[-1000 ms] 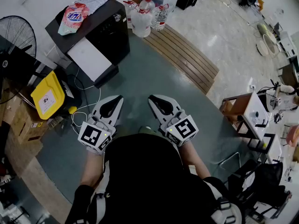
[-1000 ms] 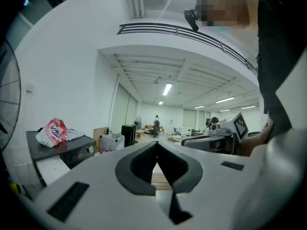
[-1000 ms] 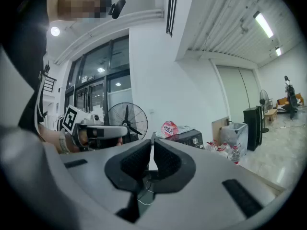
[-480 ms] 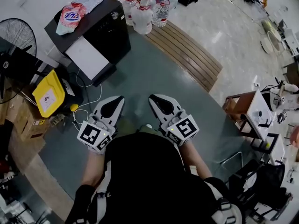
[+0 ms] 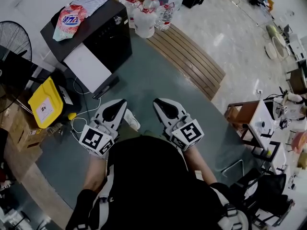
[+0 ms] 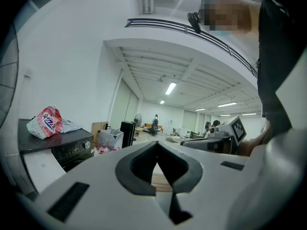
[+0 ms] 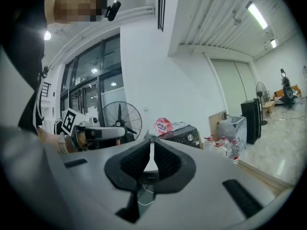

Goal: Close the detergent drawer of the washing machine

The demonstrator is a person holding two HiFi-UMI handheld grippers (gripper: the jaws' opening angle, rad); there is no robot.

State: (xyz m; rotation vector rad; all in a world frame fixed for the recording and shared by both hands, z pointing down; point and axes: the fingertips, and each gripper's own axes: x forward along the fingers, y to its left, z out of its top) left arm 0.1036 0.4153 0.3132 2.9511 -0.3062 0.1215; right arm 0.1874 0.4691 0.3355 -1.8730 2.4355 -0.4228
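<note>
The black washing machine point(image 5: 103, 35) with a white front panel point(image 5: 86, 66) stands at the upper left of the head view, a pink detergent bag point(image 5: 67, 18) on its top. Its detergent drawer cannot be made out. My left gripper point(image 5: 121, 102) and right gripper point(image 5: 158, 101) are held side by side close to my body, well short of the machine, both shut and empty. The left gripper view has the machine point(image 6: 67, 147) at its lower left, beyond the shut jaws of the left gripper point(image 6: 157, 143). In the right gripper view the machine point(image 7: 180, 135) lies ahead of the right gripper point(image 7: 151, 143).
Water bottles point(image 5: 148, 16) stand beside the machine, next to a wooden slatted platform point(image 5: 187, 56). A yellow bin point(image 5: 45, 102), a fan point(image 5: 12, 37) and a white cable point(image 5: 84, 116) lie to the left. Small tables point(image 5: 254, 123) crowd the right. A white shoe point(image 5: 130, 121) shows between the grippers.
Both grippers keep the same pose in front of the body. The view has drifted a little with the person, and a white shoe has come into sight between the grippers.
</note>
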